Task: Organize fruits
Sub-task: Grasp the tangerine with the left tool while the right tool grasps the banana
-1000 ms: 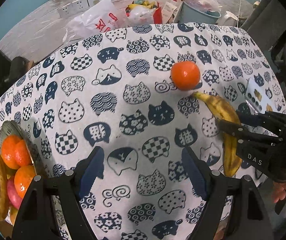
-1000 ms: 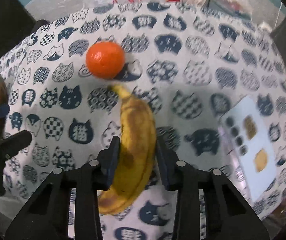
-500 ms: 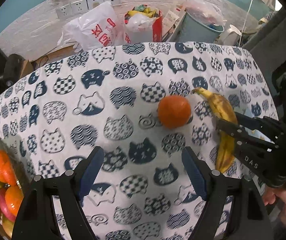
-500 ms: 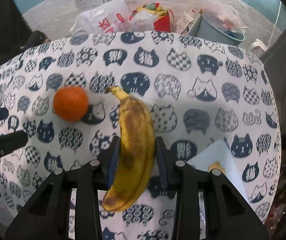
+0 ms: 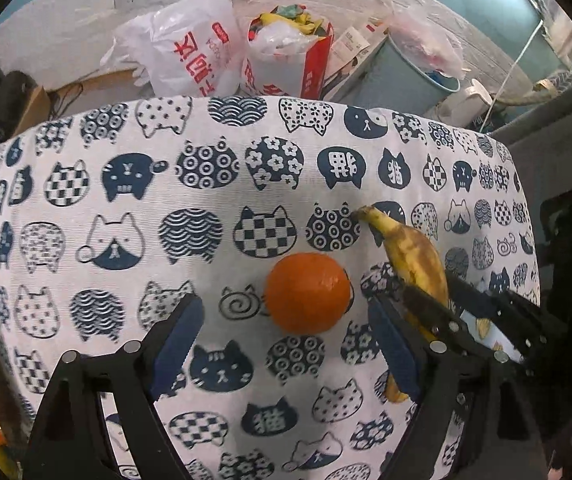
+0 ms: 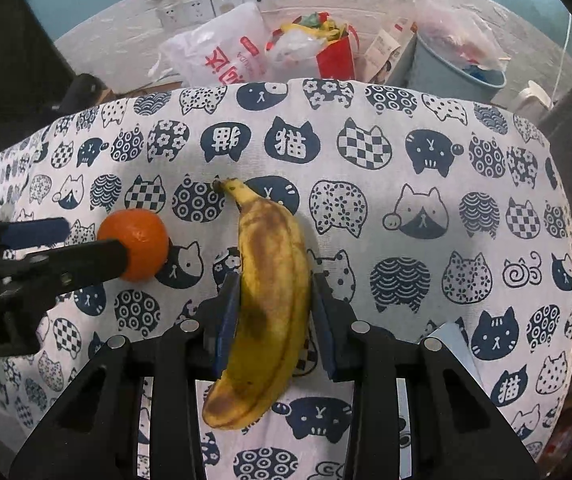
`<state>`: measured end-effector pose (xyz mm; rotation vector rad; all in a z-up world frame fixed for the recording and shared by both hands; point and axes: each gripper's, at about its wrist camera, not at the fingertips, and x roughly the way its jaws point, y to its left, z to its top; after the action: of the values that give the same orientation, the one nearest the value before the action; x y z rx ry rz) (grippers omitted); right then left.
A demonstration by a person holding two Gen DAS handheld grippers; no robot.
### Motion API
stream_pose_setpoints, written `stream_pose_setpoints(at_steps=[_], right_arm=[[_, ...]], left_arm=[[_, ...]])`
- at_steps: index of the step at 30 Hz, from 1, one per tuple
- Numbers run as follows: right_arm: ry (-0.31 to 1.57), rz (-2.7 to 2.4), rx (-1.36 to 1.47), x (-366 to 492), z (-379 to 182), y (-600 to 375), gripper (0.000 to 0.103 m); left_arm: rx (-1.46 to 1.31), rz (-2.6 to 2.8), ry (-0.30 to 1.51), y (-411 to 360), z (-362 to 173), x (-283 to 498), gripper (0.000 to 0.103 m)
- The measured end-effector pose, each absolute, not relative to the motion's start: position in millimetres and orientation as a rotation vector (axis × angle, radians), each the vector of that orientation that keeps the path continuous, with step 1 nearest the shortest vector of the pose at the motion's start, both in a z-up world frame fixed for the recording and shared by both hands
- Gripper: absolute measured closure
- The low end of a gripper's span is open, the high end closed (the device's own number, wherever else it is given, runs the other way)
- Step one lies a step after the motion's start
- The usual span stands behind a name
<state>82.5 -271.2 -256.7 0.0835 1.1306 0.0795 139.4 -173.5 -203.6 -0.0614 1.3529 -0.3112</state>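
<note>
Holding the banana [image 6: 271,280] clamped between its pads above the cat-print cloth [image 6: 406,152], your right gripper [image 6: 273,320] has one fruit in hand. Just left of the banana, the orange [image 5: 306,292] sits on the cloth; your left gripper [image 5: 286,344], jaws just widened, frames it untouched. Both fruits remain unplaced, I judge.

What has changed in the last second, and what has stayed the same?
The left gripper has moved over to the orange, which now lies ahead of its fingers, untouched; its jaws have just been opening. The right gripper stays clamped on the banana. The orange keeps its place on the tablecloth.
</note>
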Motion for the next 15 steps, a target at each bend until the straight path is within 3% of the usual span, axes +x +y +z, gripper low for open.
stream_pose_setpoints(at_steps=[8, 12, 15], right_arm=[[1.13, 0.08, 0.139, 81, -261, -280, 0.069], [1.158, 0.077, 0.205, 83, -265, -285, 0.065], [1.184, 0.071, 0.227, 83, -272, -284, 0.058]], left_arm=[[-0.097, -0.329, 1.359, -176, -218, 143, 0.019], [-0.101, -0.358, 1.375, -179, -223, 144, 0.041], [-0.081, -0.366, 1.377, -182, -227, 141, 0.048]])
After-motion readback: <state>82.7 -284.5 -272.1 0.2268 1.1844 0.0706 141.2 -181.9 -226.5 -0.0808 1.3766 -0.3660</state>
